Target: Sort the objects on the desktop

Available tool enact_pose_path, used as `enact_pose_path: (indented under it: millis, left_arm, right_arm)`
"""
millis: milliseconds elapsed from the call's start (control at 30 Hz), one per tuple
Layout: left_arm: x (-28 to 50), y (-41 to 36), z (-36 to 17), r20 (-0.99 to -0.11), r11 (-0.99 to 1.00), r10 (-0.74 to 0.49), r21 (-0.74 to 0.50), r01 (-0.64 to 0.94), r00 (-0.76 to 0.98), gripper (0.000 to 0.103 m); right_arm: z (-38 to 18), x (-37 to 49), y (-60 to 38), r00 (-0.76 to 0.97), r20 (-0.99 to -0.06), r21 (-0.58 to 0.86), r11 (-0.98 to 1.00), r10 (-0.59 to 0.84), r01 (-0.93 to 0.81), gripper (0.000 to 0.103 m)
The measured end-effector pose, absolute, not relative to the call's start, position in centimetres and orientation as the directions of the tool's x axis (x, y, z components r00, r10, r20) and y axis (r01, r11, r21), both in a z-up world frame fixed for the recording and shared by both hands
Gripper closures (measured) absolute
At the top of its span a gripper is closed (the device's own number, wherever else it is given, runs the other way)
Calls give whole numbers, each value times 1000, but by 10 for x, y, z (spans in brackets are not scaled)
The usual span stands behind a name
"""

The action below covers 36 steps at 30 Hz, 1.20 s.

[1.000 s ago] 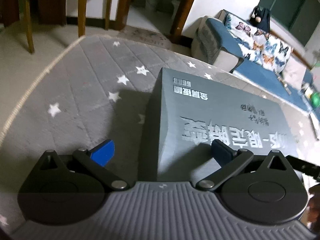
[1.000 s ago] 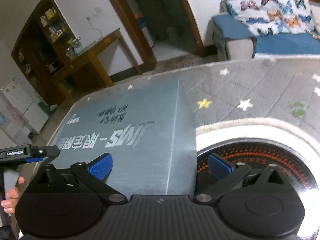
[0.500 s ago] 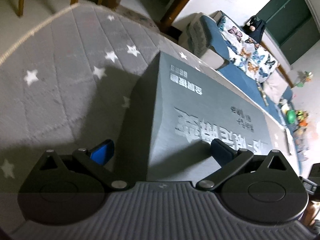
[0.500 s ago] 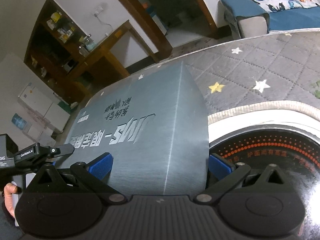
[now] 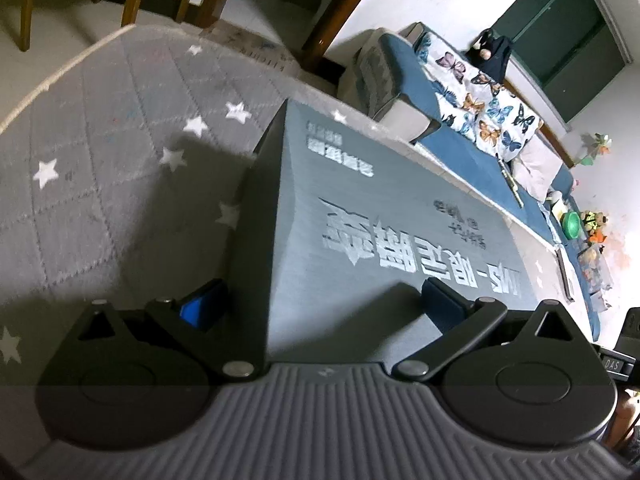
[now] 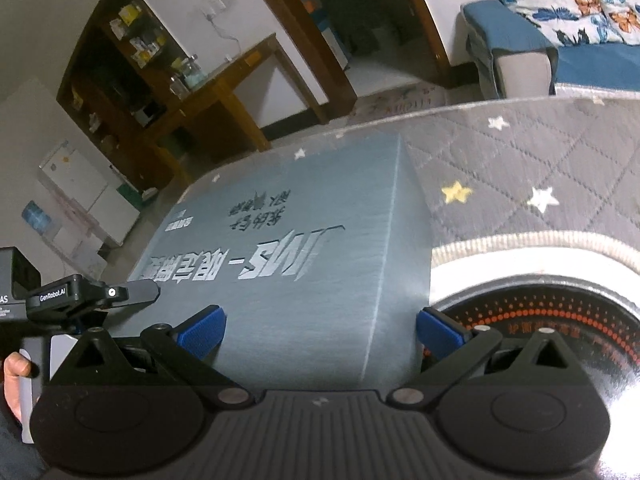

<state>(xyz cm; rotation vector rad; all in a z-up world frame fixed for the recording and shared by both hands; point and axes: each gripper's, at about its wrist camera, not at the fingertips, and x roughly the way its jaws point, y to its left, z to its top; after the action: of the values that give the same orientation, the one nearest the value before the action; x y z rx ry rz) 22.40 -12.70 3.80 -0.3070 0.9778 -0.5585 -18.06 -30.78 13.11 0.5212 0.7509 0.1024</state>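
Gripping the grey box (image 5: 384,248) from both ends is how I read my two sets of fingers now. My left fingers (image 5: 320,300) are spread wide: the blue pad sits low against the box's dark end face, the other pad lies on its printed top. Whether they truly pinch it I cannot tell; they straddle the corner without pressing together. My right fingers (image 6: 320,330) are spread as wide, one pad at each side of the box's other end, touching or nearly so.

Compared with a second ago, the box fills more of both views and its near edge runs right up to my fingers' base, while the rug has dropped and tilted behind it. I judge the box is being raised or drawn toward me, carried between both tools, though no gap beneath it shows.

Just past my right pad lies a round black plate (image 6: 540,320) with orange dots and a white rim, touching or just beside the box. Under everything spreads the grey star-patterned rug (image 5: 120,152) over the bench. My left tool (image 6: 92,296) shows at the far end in the right view, a hand (image 6: 16,376) below it.

Farther off stand a blue sofa (image 5: 460,136) with a butterfly cover, chair legs and a wooden shelf.

For the sorting, the box seems the piece in hand; its destination is not visible.
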Motion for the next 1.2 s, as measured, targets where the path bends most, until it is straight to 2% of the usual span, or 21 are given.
enact_pose_path:
  millis: [600,1200]
  left_arm:
    - [194,-123,94,-609,788,-615,-488,375,501,0]
    - [90,-96,134,-560,763,-647,-485,428,518,0]
  right_arm:
    - [195,-204,-291,810,-553,413,909,197,61,0]
    - [240,-292,-249,863,-492,332,941,111,68,0]
